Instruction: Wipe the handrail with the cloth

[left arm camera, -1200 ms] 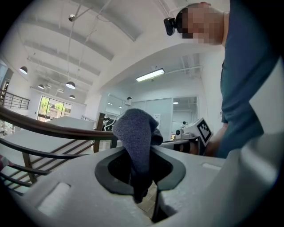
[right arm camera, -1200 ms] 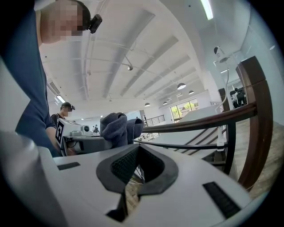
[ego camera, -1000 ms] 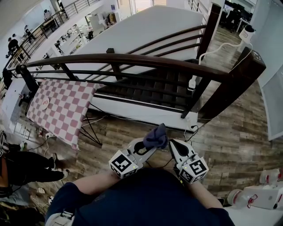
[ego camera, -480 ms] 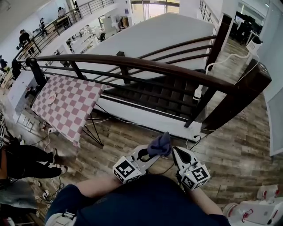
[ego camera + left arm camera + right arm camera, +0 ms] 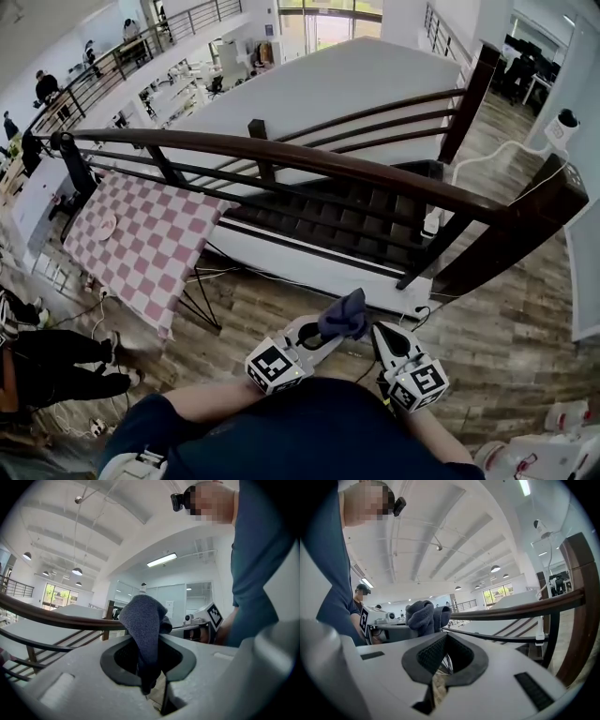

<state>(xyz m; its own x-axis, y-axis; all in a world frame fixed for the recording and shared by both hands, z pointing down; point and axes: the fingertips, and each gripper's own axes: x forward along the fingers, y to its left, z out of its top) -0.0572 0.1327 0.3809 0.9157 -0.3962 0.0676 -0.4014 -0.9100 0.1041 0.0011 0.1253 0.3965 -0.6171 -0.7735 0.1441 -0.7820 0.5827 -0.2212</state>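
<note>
- Close in front of the torso, well short of the handrail [image 5: 309, 157], both tools were held low. Wiping had apparently not begun.
- Left gripper [image 5: 330, 330]: jaws clamped on the cloth [image 5: 343, 315]. In the left gripper view the cloth [image 5: 143, 630] ran down through the closed jaws, with most of it bunched loosely above them.
- Right gripper [image 5: 380, 330]: jaws drawn together with nothing between them. The cloth [image 5: 424, 615] showed just beyond its tips, and the handrail [image 5: 520, 607] lay further off.
- Risk 1: only a narrow fold appeared pinched, so drag along the rail might pull the cloth free. The cause would be friction against a small bite.
- Risk 2: the stairwell [image 5: 337, 220] lay open beyond the rail, so a dropped cloth would likely fall out of reach.
- Risk 3: hard jaw tips, rather than fabric, could meet the wood if the loose bunch folded aside.
- Risk 4: the right tool sat just beside the cloth and might snag it.
- Pose: forearms were tucked in, with the grippers angled forward and converging. The marker cubes faced the person.
</note>
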